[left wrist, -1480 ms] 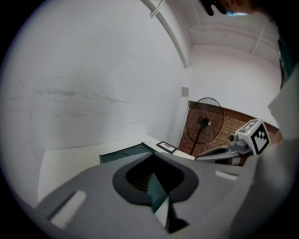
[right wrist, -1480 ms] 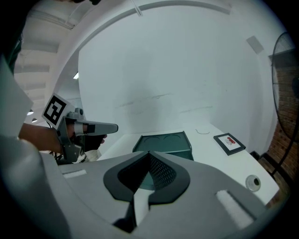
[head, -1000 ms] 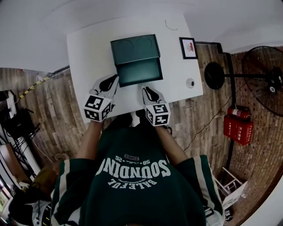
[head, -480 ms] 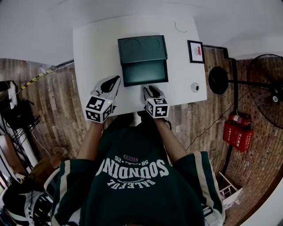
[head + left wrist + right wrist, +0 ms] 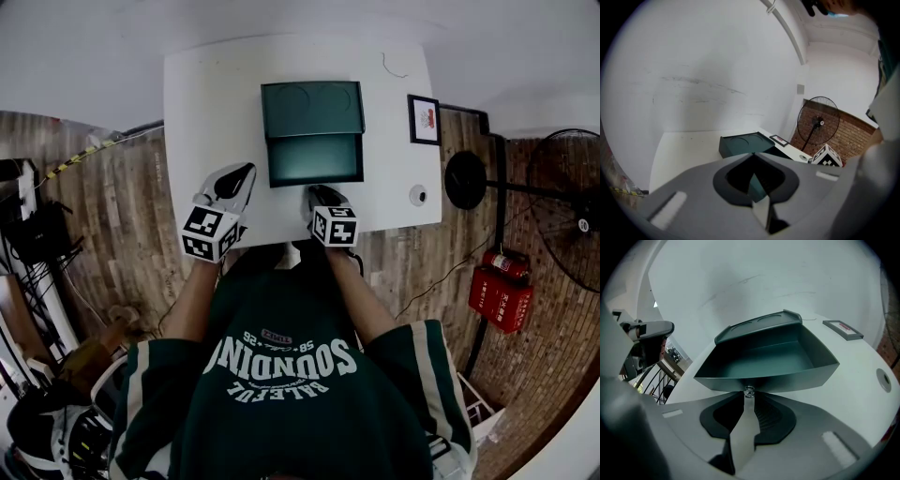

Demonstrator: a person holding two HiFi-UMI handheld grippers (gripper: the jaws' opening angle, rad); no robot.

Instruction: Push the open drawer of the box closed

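A dark green box (image 5: 312, 110) is sitting on a white table (image 5: 206, 103), a little toward the far edge. Its drawer (image 5: 316, 159) is standing open, sticking out of the box's near side toward the person, and it is showing an empty inside in the right gripper view.

The right gripper (image 5: 322, 197) is pointing at the drawer's front from the near side. Its jaws are pressed together with nothing between them. Their tips are meeting the small knob (image 5: 749, 391) in the middle of the drawer front, though whether they are actually pressing on it cannot be told.

The left gripper (image 5: 234, 180) is hovering over the table to the left of the drawer, apart from the box and angled toward it. Its jaws are also lying together, gripping nothing.

A small framed picture (image 5: 424, 119) is lying on the table to the right of the box, and a little round disc (image 5: 417, 195) is resting nearer the person on that same side. A standing fan (image 5: 562, 197) is on the floor beyond the table, further right of the box.
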